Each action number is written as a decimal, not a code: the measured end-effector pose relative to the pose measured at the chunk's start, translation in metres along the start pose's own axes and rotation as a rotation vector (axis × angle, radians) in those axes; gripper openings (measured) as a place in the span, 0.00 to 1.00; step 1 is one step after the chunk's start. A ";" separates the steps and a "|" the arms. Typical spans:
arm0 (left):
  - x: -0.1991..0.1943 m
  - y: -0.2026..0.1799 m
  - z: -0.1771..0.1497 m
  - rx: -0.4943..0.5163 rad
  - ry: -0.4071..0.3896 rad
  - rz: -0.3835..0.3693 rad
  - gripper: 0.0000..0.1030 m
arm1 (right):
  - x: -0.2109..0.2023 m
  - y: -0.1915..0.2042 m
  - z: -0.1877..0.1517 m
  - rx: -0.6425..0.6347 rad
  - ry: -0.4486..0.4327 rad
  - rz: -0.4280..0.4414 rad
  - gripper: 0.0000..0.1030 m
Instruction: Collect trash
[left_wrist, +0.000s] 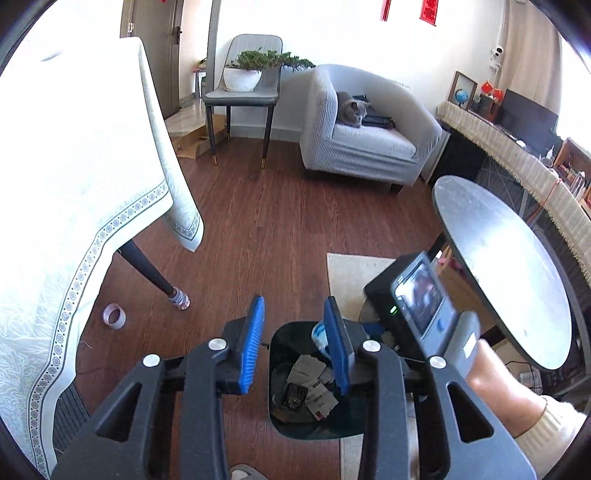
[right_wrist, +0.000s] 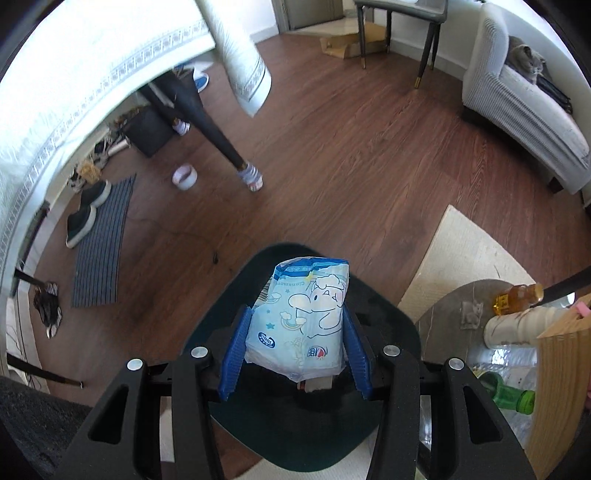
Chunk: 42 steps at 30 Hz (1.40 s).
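A dark bin (left_wrist: 314, 430) stands on the wood floor with paper scraps and wrappers (left_wrist: 312, 384) inside. My left gripper (left_wrist: 294, 308) hangs above its left rim, open, with nothing between its blue pads. My right gripper (right_wrist: 297, 314) is shut on a light blue plastic packet (right_wrist: 303, 317) printed with a cartoon, held right over the bin (right_wrist: 225, 291). In the left wrist view the right gripper's body (left_wrist: 417, 306) comes in from the right, and a corner of the packet (left_wrist: 319, 334) shows behind my right finger. A hand in a cream sleeve (left_wrist: 517, 391) holds it.
A clothed table (left_wrist: 74, 184) and its dark leg (left_wrist: 147, 269) stand to the left, with a tape roll (left_wrist: 114, 315) on the floor. A round dark table (left_wrist: 509, 266) is on the right, over a beige rug (left_wrist: 351, 273). Beyond are an armchair with a cat (left_wrist: 352, 110), shoes (right_wrist: 86, 210) and bottles (right_wrist: 513, 397).
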<state>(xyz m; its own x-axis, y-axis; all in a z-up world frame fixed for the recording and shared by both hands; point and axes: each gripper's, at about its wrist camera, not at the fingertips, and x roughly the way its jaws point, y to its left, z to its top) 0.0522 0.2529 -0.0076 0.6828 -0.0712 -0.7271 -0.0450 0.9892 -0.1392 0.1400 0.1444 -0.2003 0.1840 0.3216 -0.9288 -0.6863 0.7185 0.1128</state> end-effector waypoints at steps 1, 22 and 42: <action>-0.002 -0.001 0.001 -0.003 -0.008 0.000 0.33 | 0.005 0.001 -0.002 -0.009 0.020 -0.004 0.48; -0.059 -0.020 0.025 -0.011 -0.166 -0.048 0.22 | 0.004 0.019 -0.048 -0.149 0.079 -0.050 0.64; -0.122 -0.049 -0.023 -0.060 -0.227 0.006 0.45 | -0.220 0.011 -0.112 -0.029 -0.427 -0.123 0.50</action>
<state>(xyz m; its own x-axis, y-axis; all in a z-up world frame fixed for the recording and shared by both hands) -0.0460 0.2105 0.0725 0.8284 -0.0287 -0.5594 -0.0876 0.9798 -0.1800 0.0131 0.0122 -0.0345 0.5351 0.4652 -0.7052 -0.6593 0.7518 -0.0044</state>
